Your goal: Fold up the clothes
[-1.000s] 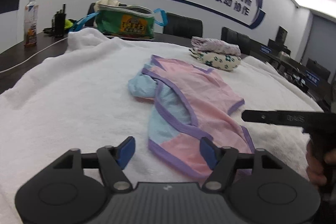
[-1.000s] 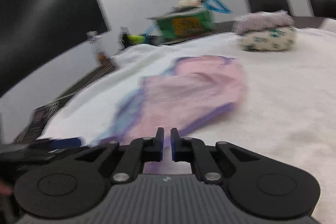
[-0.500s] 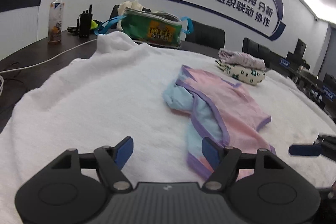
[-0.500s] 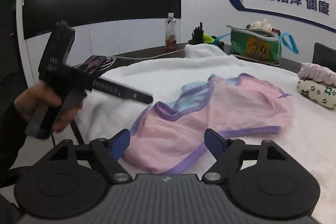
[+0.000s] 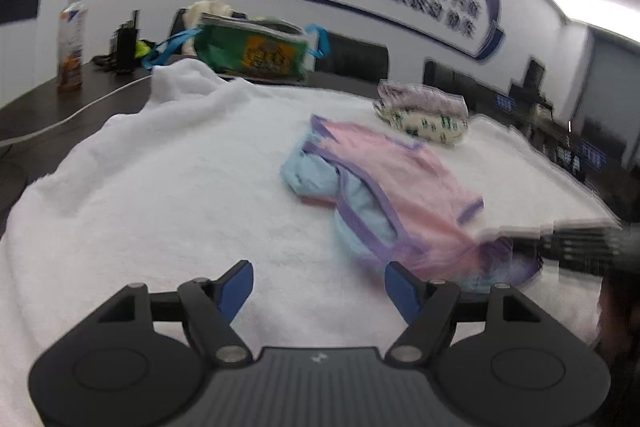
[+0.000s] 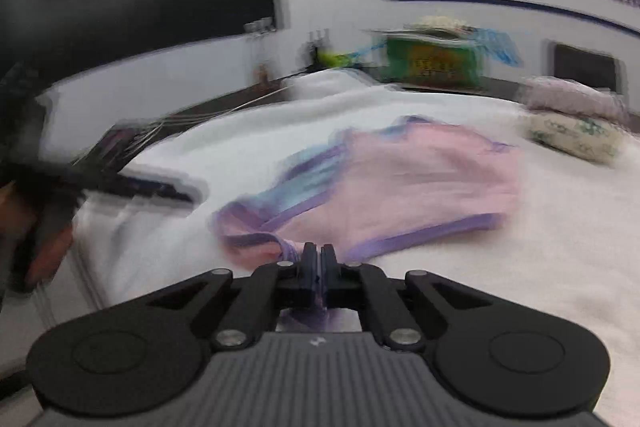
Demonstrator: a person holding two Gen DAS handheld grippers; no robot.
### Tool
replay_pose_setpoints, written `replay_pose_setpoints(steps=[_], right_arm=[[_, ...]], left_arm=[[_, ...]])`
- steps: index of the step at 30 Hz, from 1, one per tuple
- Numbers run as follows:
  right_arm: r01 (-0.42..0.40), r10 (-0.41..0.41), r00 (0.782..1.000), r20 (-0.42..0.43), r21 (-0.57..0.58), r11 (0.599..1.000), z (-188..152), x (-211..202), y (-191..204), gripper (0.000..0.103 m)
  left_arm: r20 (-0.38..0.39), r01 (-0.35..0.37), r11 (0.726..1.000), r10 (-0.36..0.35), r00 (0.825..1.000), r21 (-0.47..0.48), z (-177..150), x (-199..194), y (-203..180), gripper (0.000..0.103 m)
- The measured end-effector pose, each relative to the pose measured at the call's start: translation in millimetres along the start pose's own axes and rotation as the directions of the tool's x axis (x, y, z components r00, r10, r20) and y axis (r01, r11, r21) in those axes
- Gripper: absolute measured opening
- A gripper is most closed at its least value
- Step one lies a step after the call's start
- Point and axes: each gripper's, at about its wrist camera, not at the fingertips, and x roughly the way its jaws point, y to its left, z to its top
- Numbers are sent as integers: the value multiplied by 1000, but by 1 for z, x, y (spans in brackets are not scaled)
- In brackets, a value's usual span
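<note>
A pink and light-blue garment with purple trim (image 5: 400, 179) lies crumpled on the white towel (image 5: 180, 187) covering the table. My left gripper (image 5: 318, 283) hovers open over bare towel, just left of the garment's near end, with nothing between its blue pads. In the right wrist view my right gripper (image 6: 319, 255) has its jaws closing to shut on the garment's (image 6: 420, 179) near purple hem, with fabric pinched between them. In the left wrist view the right gripper (image 5: 520, 247) appears blurred at that near corner.
A stack of folded clothes (image 5: 424, 111) sits at the far right of the towel. A green bag (image 5: 256, 51), a bottle (image 5: 72, 43) and dark gear stand on the dark table behind. A hand holds the left gripper (image 6: 160, 187) at the towel's left edge.
My right gripper opened wide half a second ago, then came down and shut on the garment's near hem. The left gripper stayed open and barely shifted.
</note>
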Motion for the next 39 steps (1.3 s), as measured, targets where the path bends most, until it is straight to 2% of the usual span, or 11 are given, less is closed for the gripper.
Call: replay_pose_setpoints(steps=[8,12,18,20,21,22,26,28,33,36,39], right_arm=[[12,-12,998,64,-6,1000,9,-14,1,2],[71,-69,997,44,-36,997,11,-21,5,2],[218,-218,976,-9,-9,976,7,-19,0,6],[157,-157,987,13,6,988,7,-27,9,28],[120,-120,992,28,6,993,7,-30,17,59],[92,-92,995,36,-3,996,7,-31,25,69],[104,-104,994,-28,-25,994,6,-3,42,64],[136,-137,989,-56,-24,990,4,16,39,8],[17,-16,1000,6,-50,999,34,-30,22,8],[-120,126,988,89,-66,991,71,-89,10,8],[-83,102,982,158,-120,989,102,-118,4,8]], left_arm=[[-39,42,944,-31,999,328,15,33,-66,71],[-93,44,919,-8,996,392,19,50,-71,32],[-116,57,935,-17,993,351,27,58,-65,10],[-105,52,946,-20,994,321,33,56,-62,10],[-94,48,947,-18,995,318,35,55,-62,10],[-83,44,947,-18,996,319,37,53,-63,10],[-45,34,948,-21,999,315,47,49,-71,9],[-35,25,953,-15,999,302,52,48,-74,4],[41,62,966,-74,996,251,70,-7,-78,3],[159,115,966,-154,975,233,87,-53,-83,3],[209,132,961,-184,960,241,103,-61,-87,3]])
